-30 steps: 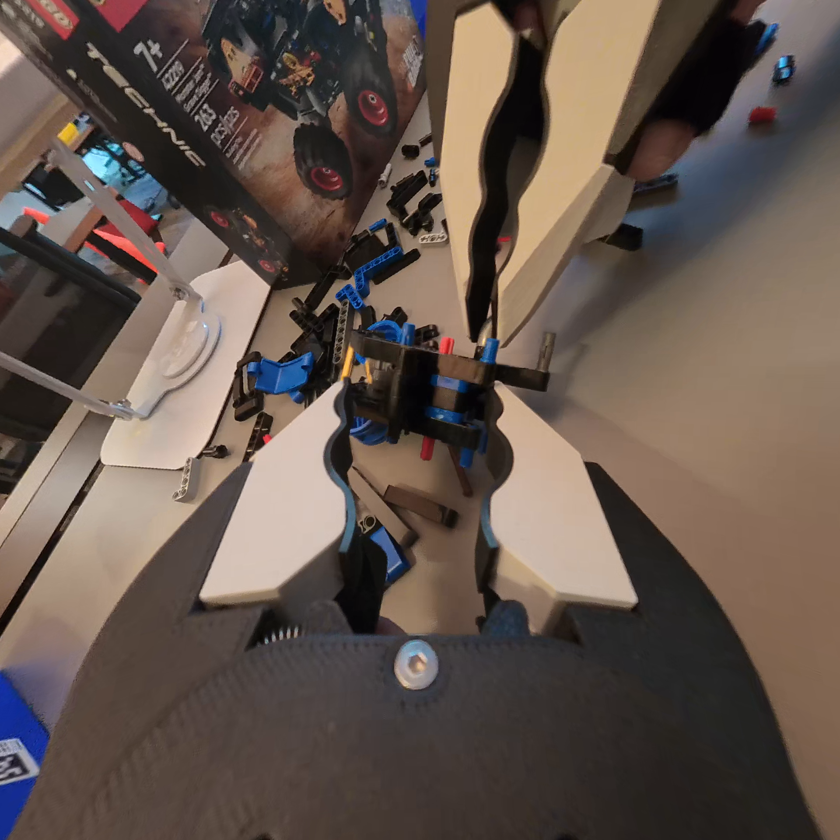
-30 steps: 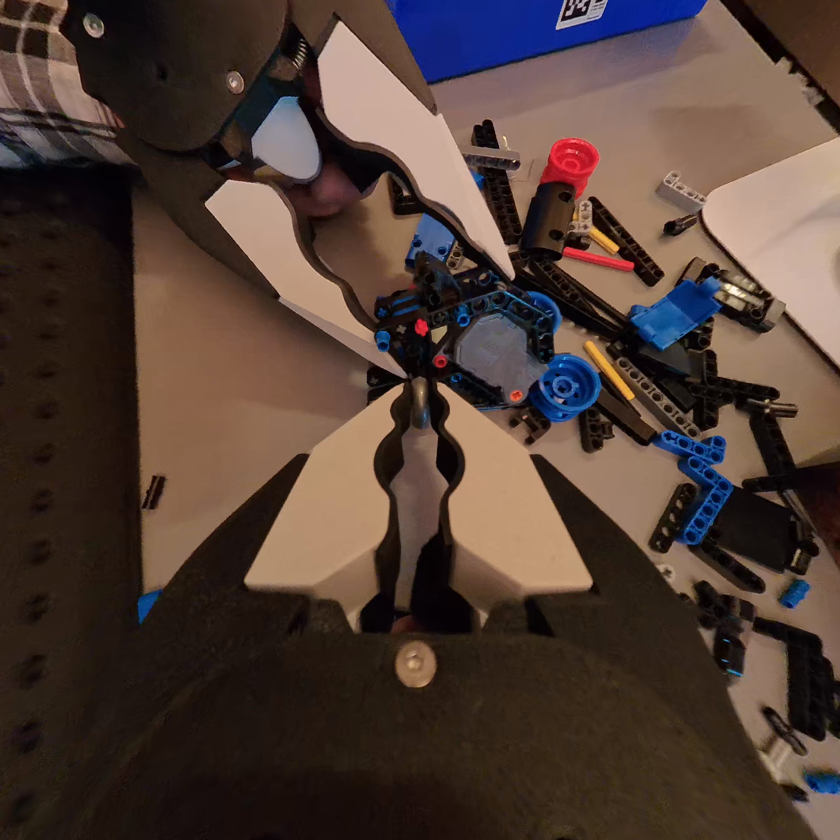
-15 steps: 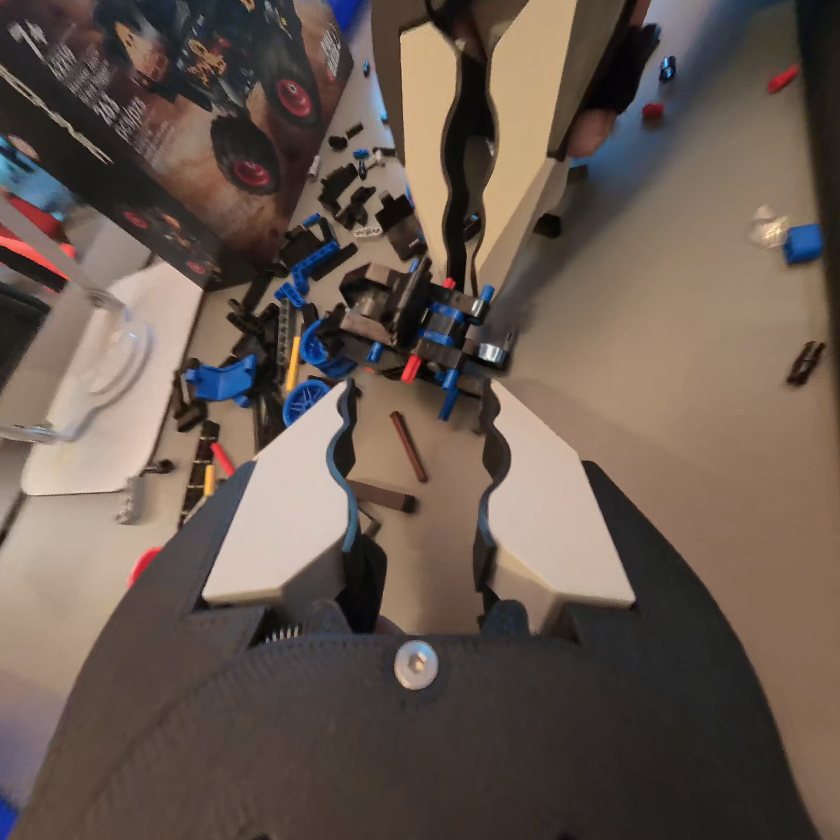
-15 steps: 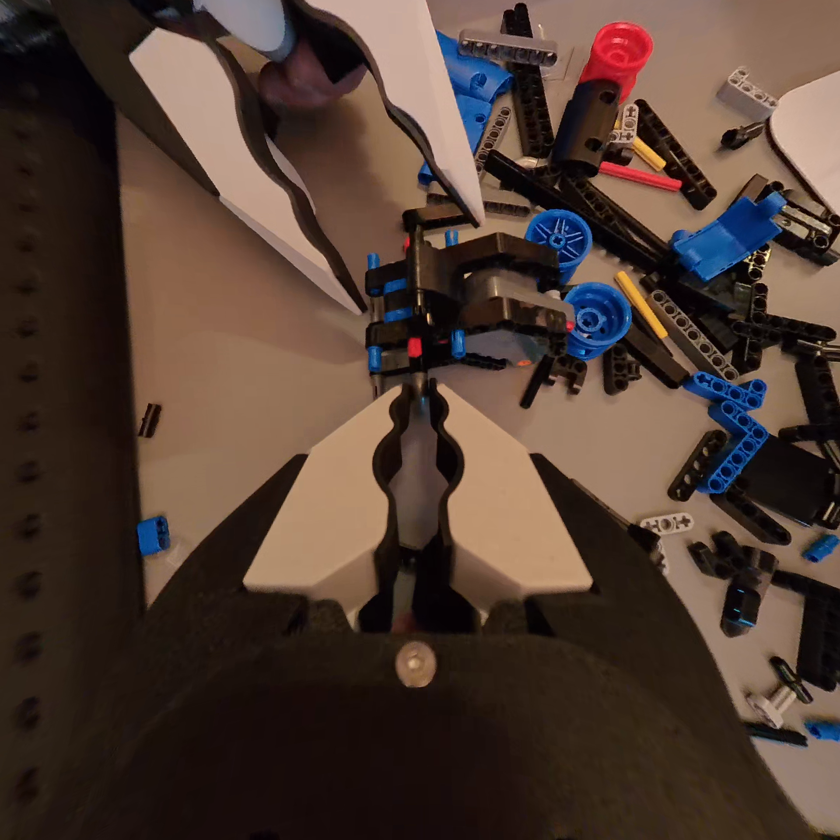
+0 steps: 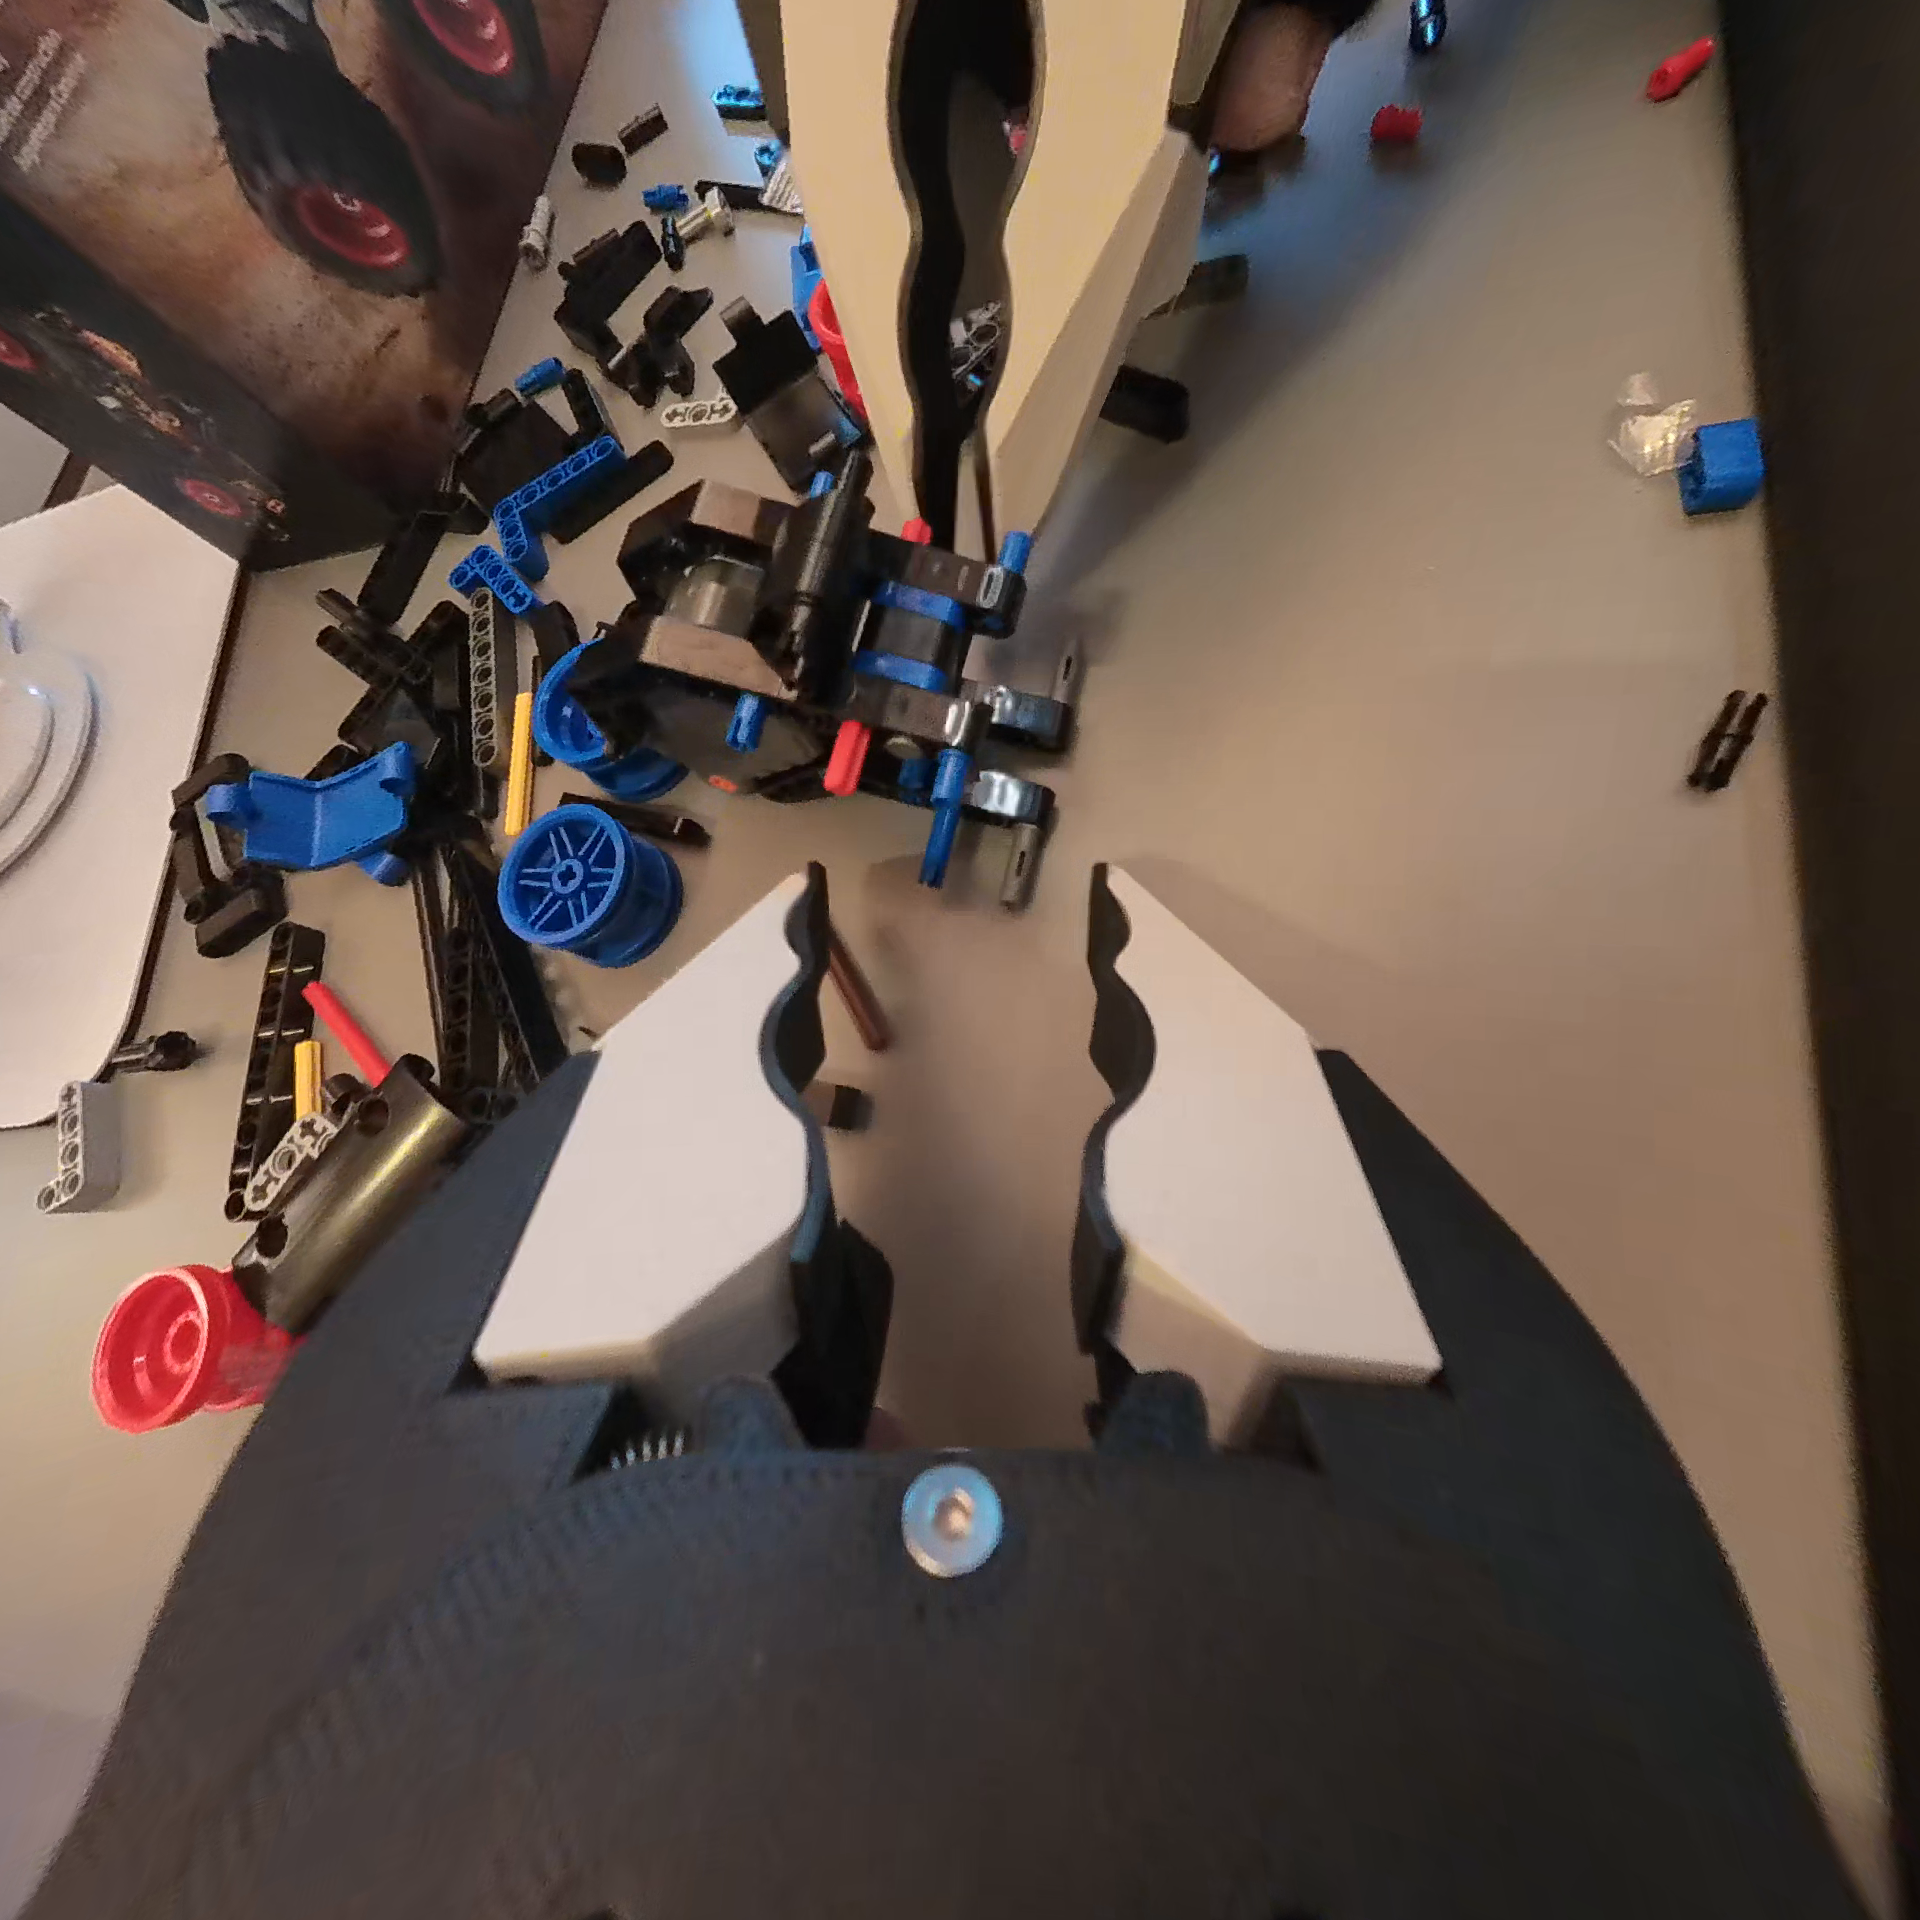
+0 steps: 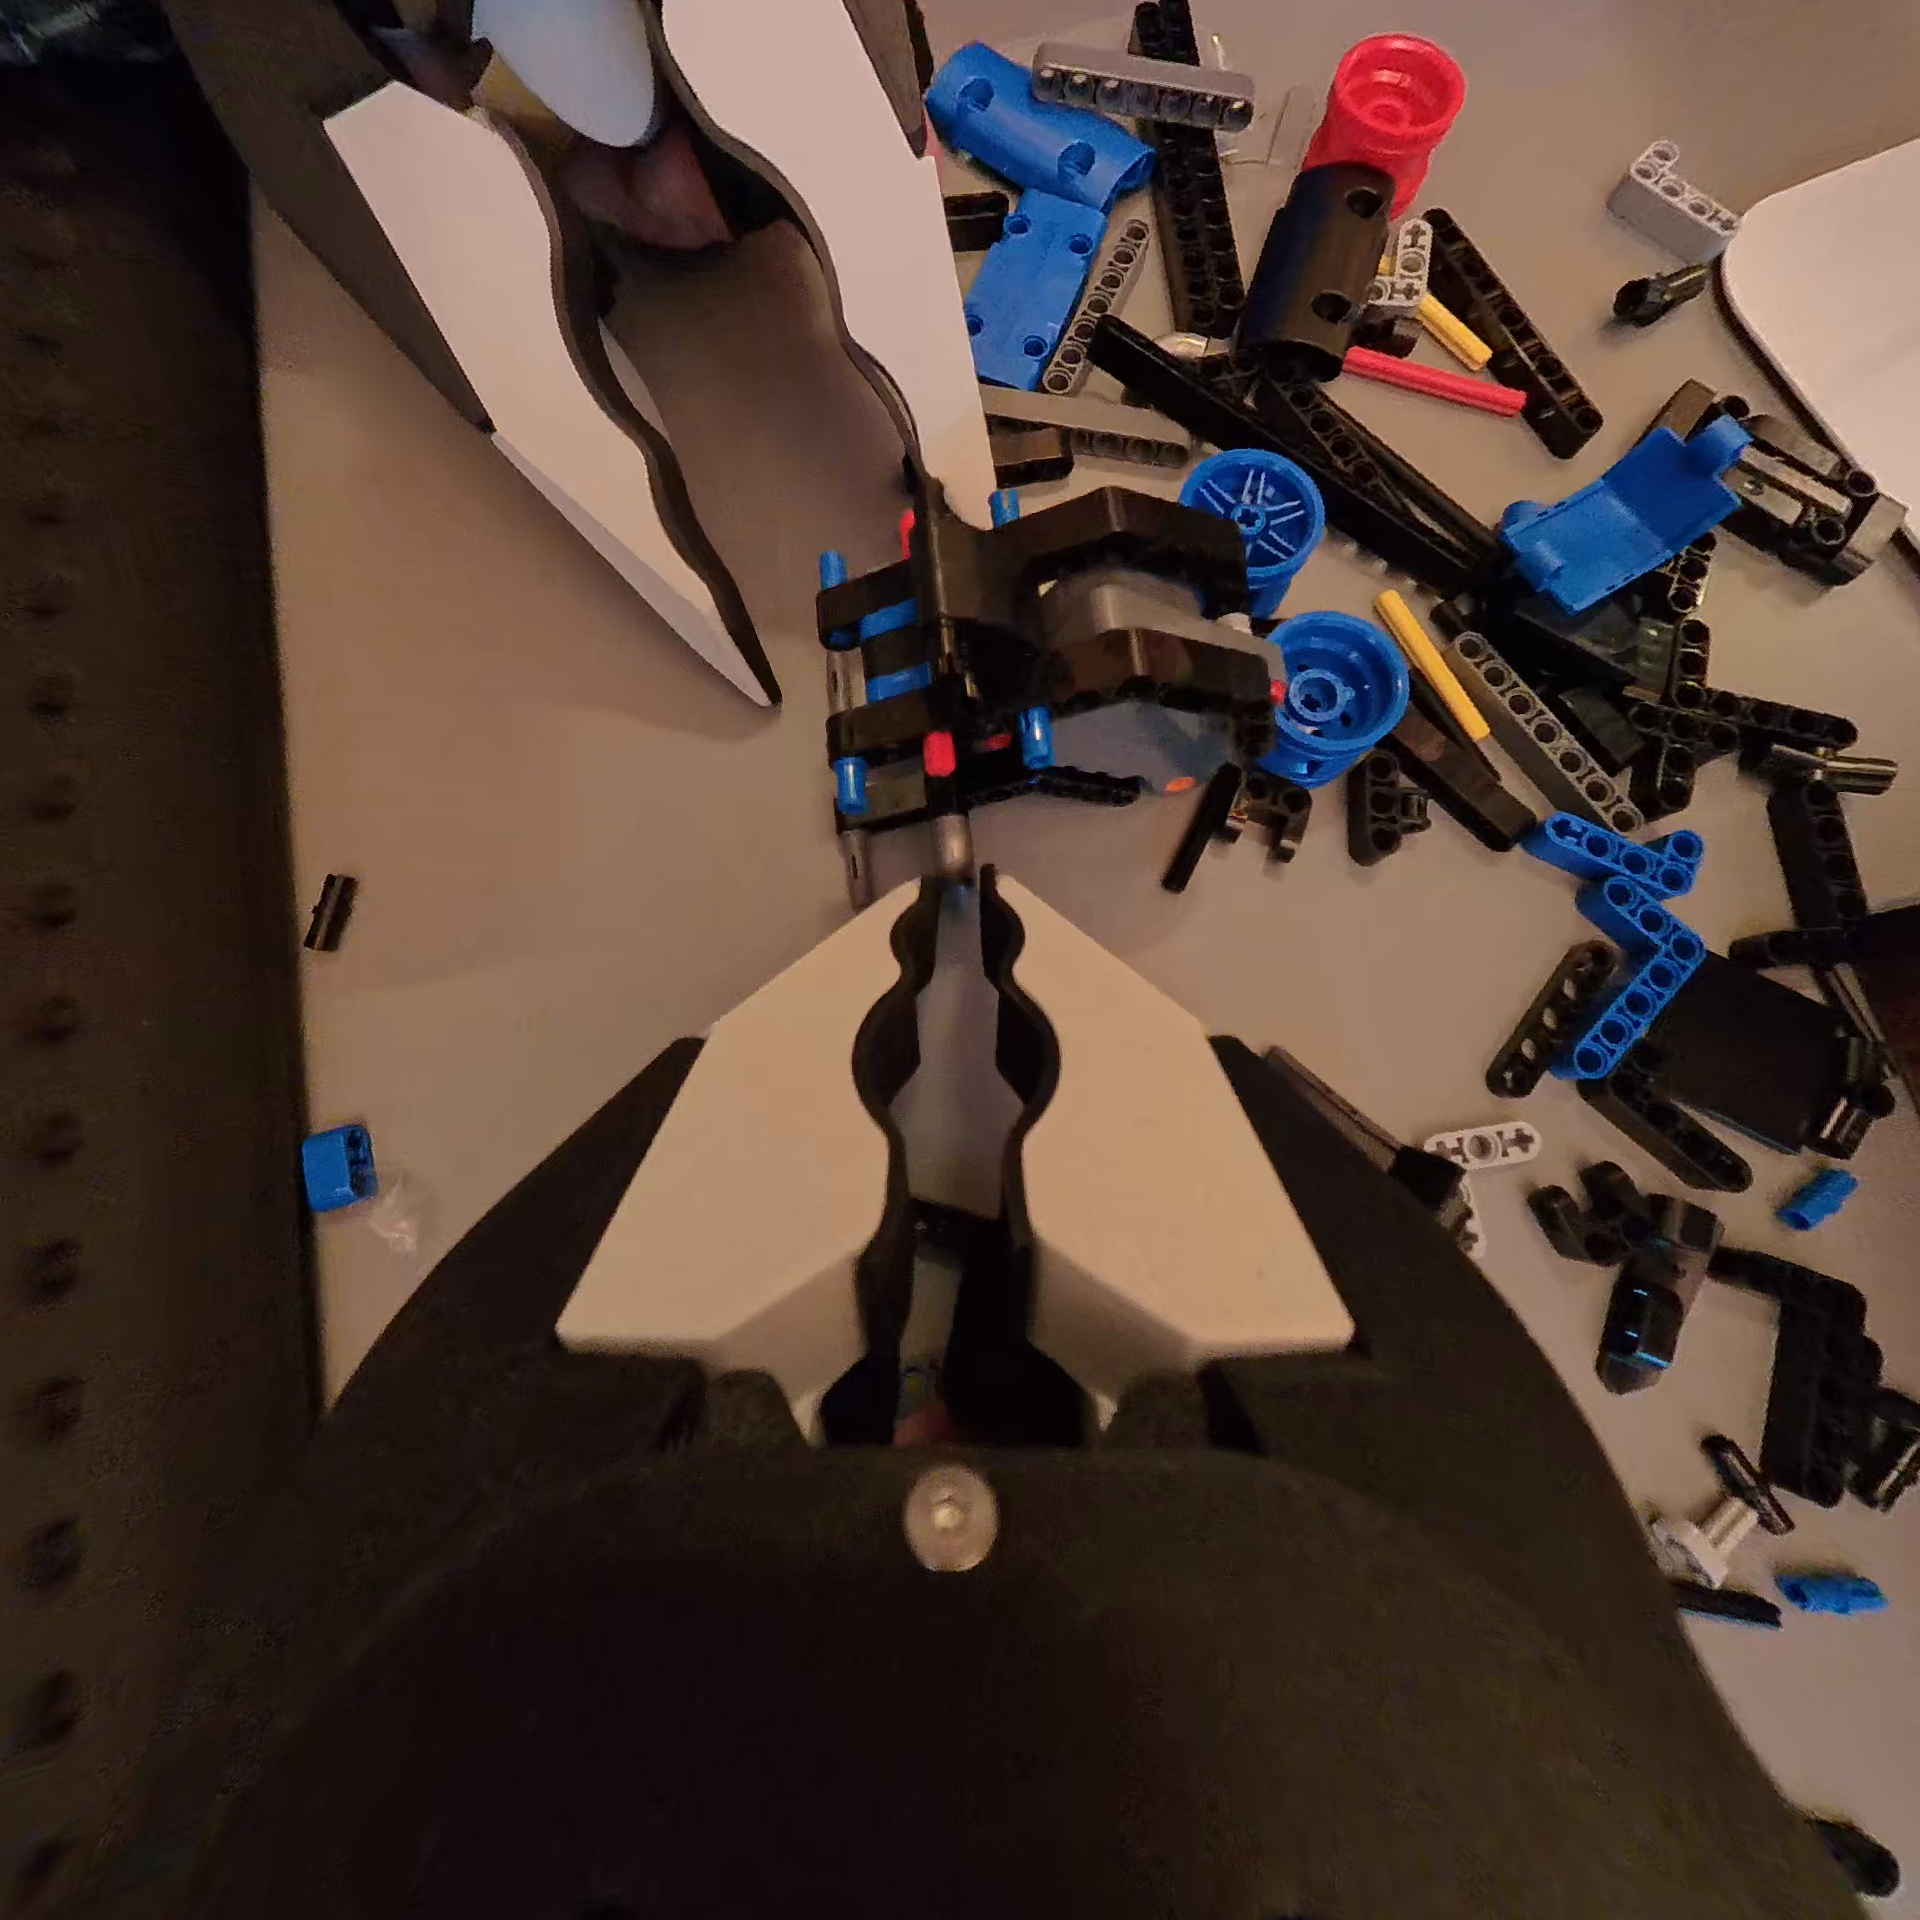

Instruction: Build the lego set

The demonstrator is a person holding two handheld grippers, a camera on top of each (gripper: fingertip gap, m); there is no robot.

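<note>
The part-built black and blue lego assembly (image 5: 800,665) lies on the grey table (image 5: 1403,831); it also shows in the right wrist view (image 6: 1039,665). My left gripper (image 5: 956,883) is open and empty, a short way back from the assembly's near edge. Its white fingers (image 6: 883,260) show in the right wrist view, spread on either side of the assembly's far end. My right gripper (image 6: 953,883) has its jaws almost together on a grey pin (image 6: 951,844) sticking out of the assembly. In the left wrist view its tips (image 5: 945,499) meet the assembly's far side.
Loose black, blue, red and yellow pieces (image 6: 1558,623) lie beside the assembly, with two blue wheels (image 5: 582,883) and a red wheel (image 5: 166,1351). The set's box (image 5: 260,260) stands at the back left beside a white stand base (image 5: 83,779). A dark edge (image 5: 1849,727) bounds the right. Across from one pair of fingers to the other is roughly 6 cm.
My left gripper has let go of the assembly and drawn back. The assembly has turned and now lies on the table, with my right gripper still at its grey pin.
</note>
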